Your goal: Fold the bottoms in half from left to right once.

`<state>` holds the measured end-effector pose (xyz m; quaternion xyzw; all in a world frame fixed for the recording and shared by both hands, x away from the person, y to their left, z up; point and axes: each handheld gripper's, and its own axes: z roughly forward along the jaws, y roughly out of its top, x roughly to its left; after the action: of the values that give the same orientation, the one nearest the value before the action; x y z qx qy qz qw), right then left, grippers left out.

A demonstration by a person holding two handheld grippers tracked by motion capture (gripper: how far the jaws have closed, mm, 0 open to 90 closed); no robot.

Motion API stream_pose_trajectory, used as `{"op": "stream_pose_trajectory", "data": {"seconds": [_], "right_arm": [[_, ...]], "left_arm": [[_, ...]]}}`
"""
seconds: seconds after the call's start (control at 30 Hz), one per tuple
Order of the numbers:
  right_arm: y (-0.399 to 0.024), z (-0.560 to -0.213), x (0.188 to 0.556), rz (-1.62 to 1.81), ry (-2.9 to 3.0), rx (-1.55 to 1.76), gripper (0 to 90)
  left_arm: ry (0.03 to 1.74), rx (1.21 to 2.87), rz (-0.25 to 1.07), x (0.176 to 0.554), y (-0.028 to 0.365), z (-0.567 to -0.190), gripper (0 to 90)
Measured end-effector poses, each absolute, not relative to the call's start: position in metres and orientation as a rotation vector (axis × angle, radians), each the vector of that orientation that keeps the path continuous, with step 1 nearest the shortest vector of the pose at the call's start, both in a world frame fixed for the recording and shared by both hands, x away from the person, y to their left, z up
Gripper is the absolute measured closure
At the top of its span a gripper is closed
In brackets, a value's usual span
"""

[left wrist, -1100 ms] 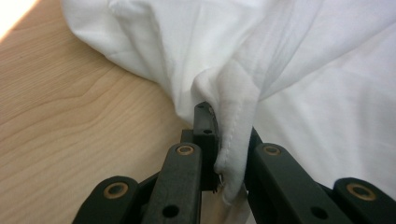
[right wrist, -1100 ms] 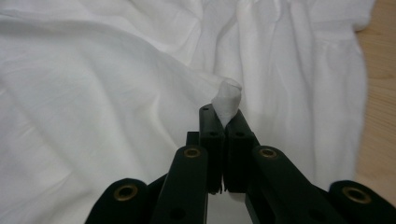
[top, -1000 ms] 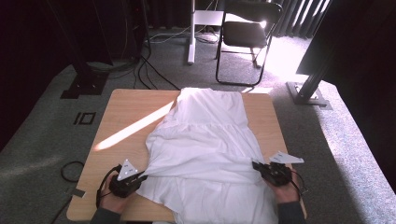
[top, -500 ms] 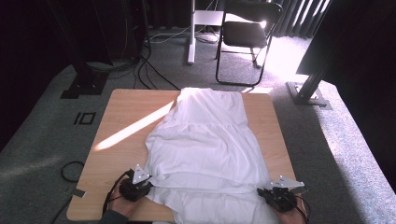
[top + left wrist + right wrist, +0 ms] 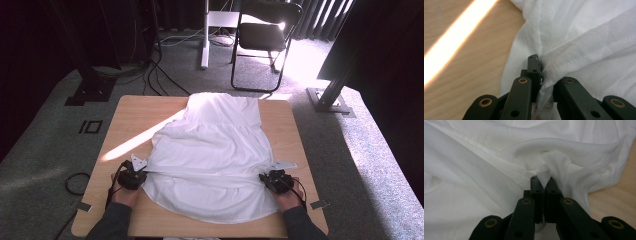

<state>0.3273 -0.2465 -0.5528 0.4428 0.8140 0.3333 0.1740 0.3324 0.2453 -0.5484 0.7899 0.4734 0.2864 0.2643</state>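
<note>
A white garment [image 5: 210, 145] lies spread on the wooden table [image 5: 135, 115], narrow end far, wide rounded hem near. A creased fold runs across it between my two grippers. My left gripper [image 5: 134, 176] is at the cloth's left edge. In the left gripper view its jaws [image 5: 539, 65] have just closed further and pinch a bunched seam of the garment [image 5: 584, 37]. My right gripper [image 5: 272, 180] is at the right edge. Its jaws [image 5: 543, 182] are shut on a small peak of the garment [image 5: 499, 152] that pokes up between the pads.
A sunlit stripe [image 5: 135, 142] crosses the bare table left of the cloth. The near table edge [image 5: 200, 232] lies just below the hem. Beyond the table stand a black chair [image 5: 265, 35], a white stand [image 5: 205, 35] and floor cables [image 5: 160, 70].
Both hands dipped toward the near edge, then moved away from it with the cloth. The garment's lower part now lies on the table with a fold line between the grippers.
</note>
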Motion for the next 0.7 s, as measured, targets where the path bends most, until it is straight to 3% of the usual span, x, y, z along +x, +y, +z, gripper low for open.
{"op": "stream_pose_trajectory", "data": {"seconds": [0.17,0.2,0.23,0.3,0.4,0.53,0.6,0.63,0.7], "right_arm": [[-0.24,-0.553,0.343,0.951,2.285,1.267,87.3],[-0.241,-0.553,0.346,0.967,2.28,1.289,87.2],[-0.241,-0.553,0.346,0.967,2.28,1.289,87.2],[-0.244,-0.554,0.346,1.002,2.276,1.326,87.2],[-0.246,-0.555,0.345,1.013,2.265,1.343,87.2],[-0.248,-0.555,0.34,1.033,2.252,1.376,87.4],[-0.25,-0.553,0.335,1.037,2.247,1.37,87.6],[-0.251,-0.551,0.33,1.051,2.238,1.36,87.6],[-0.254,-0.544,0.318,1.092,2.204,1.343,87.6]], "left_arm": [[1.351,2.04,0.681,0.337,0.257,-0.547,81.2],[1.359,2.029,0.678,0.335,0.259,-0.545,65.6],[1.364,2.016,0.684,0.333,0.26,-0.543,65.6],[1.363,1.978,0.674,0.325,0.263,-0.536,50.2],[1.34,2.039,0.669,0.318,0.256,-0.538,39.8],[1.384,2.062,0.72,0.319,0.251,-0.549,34.2],[1.408,2.046,0.728,0.321,0.254,-0.549,35.5],[1.403,2.041,0.723,0.321,0.256,-0.548,43.1],[1.384,2.066,0.732,0.318,0.257,-0.547,72.2]]}}
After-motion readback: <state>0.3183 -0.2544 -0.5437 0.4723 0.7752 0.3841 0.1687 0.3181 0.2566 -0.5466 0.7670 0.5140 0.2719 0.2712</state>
